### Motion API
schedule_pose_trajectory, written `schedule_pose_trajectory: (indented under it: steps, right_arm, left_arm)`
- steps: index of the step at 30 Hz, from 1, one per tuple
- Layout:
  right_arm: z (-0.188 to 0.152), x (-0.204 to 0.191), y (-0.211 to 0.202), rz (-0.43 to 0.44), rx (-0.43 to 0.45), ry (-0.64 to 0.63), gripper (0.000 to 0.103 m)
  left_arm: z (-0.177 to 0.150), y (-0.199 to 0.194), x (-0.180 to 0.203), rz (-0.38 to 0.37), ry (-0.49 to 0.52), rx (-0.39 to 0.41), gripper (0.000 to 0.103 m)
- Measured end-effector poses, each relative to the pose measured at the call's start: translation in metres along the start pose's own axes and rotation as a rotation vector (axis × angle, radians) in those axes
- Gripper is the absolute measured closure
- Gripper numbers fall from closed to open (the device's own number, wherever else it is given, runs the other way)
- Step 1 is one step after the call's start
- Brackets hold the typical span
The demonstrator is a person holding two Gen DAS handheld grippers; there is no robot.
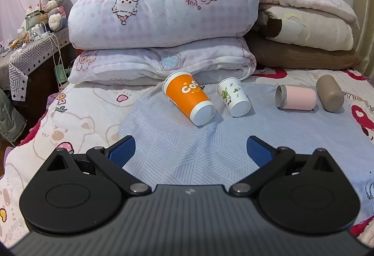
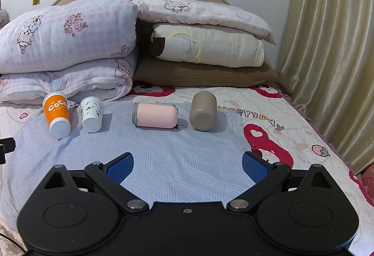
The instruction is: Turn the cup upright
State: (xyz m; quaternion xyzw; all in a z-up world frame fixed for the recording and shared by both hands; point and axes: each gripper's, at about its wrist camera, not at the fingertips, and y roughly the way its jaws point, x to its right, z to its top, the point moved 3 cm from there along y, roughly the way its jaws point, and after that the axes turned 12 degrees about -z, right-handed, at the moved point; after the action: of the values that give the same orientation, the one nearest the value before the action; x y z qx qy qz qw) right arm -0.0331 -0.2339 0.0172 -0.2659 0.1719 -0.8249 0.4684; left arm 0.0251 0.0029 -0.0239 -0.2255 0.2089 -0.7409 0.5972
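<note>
**Lying on their sides: four cups on the bed**

Resting tipped over on a pale blue patterned cloth spread across the bed, four cups form a loose row near the folded bedding. Nearest the bed's left edge is an orange cup with white lettering, its white base turned toward the cameras. Just beside it lies a smaller white cup printed with green leaves, base also forward. Further right, a pink cup with a grey rim lies crosswise, then a taupe cup showing its round bottom; whether its mouth is lidded cannot be told.

Both grippers hover over the cloth's near edge, well apart from the cups. The left gripper has its jaws spread wide, holding nothing; the right gripper likewise. Behind the row are stacked quilts and, to their right, pillows, their count unclear.
</note>
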Motion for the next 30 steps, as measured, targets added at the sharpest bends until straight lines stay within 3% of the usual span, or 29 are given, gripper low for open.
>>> schedule_pose_trajectory:
  steps: [15,30]
  right_arm:
    - [-0.0021,-0.0003,0.0014,-0.002,0.001,-0.005,0.002]
    - [-0.0038,-0.0017,0.0044,-0.017,-0.007,-0.026,0.002]
  left_arm:
    - [-0.0027,0.0017,0.0014,0.031,0.023,-0.007,0.000]
    - [-0.0008,-0.0039,0.0082,0.003,0.061,0.007,0.000]
